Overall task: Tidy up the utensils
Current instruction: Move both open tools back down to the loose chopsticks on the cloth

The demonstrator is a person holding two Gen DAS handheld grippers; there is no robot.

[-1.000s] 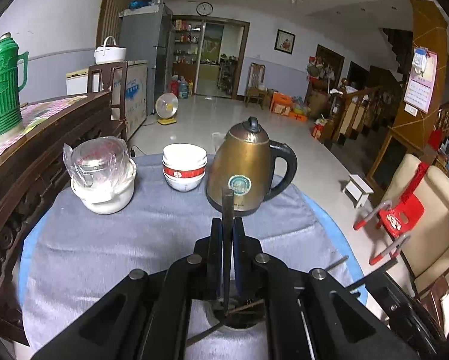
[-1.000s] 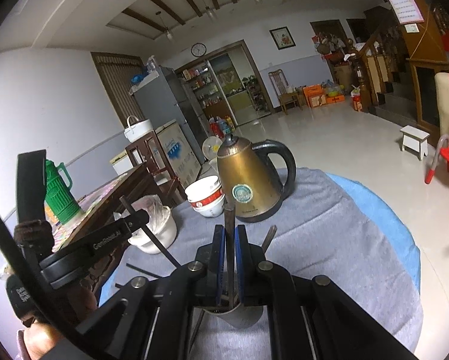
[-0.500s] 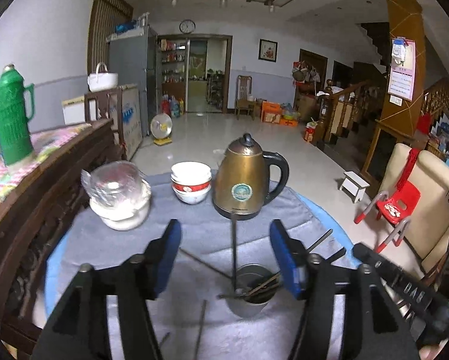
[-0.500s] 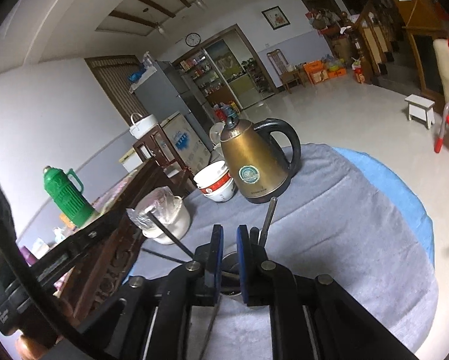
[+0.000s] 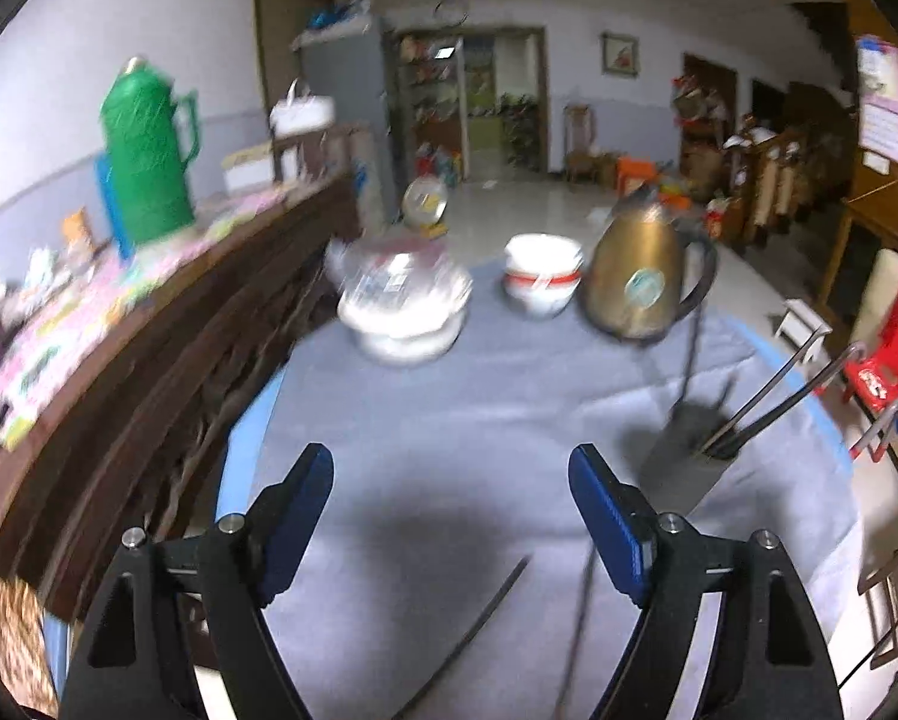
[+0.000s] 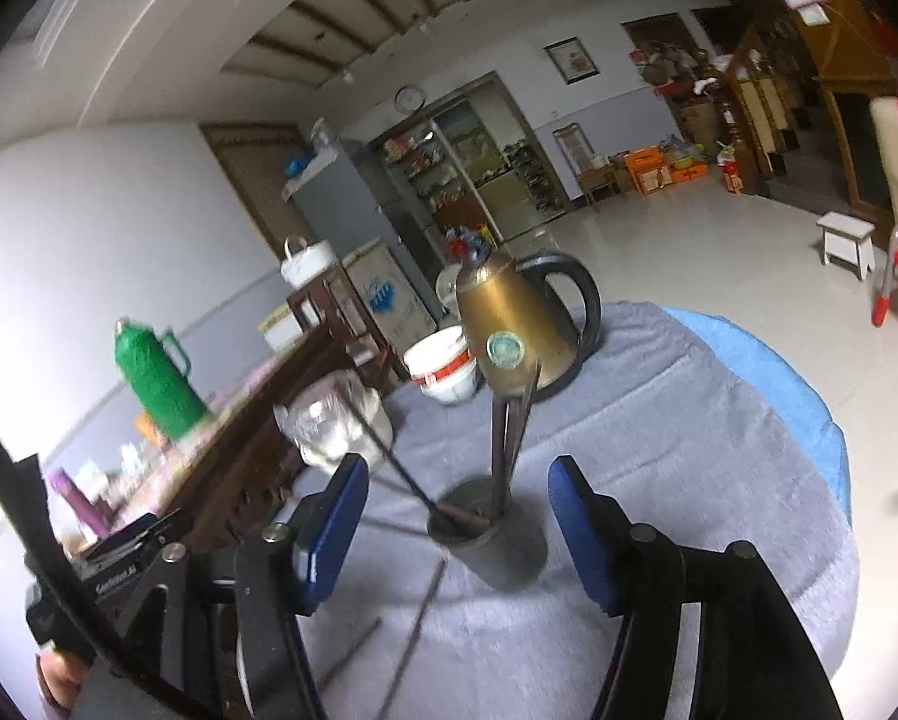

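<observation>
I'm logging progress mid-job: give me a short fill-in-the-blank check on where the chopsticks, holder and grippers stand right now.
1. The chopsticks already sorted stand in the metal ____, which rests on the grey cloth.
2. Two loose chopsticks lie on the cloth in front of the ____ gripper.
3. The right gripper has jaws opening and holds ____.
4. Next to the bowls stands a gold ____.

Missing words: cup; left; nothing; kettle

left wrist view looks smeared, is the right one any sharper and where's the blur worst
Left wrist view: motion blur throughout, worst on the plastic-covered pot and green thermos; fisheye bends the room edges. Right wrist view: sharper, the kettle fairly crisp, with blur mainly at lower left and a dark vignette in the corners.
</observation>
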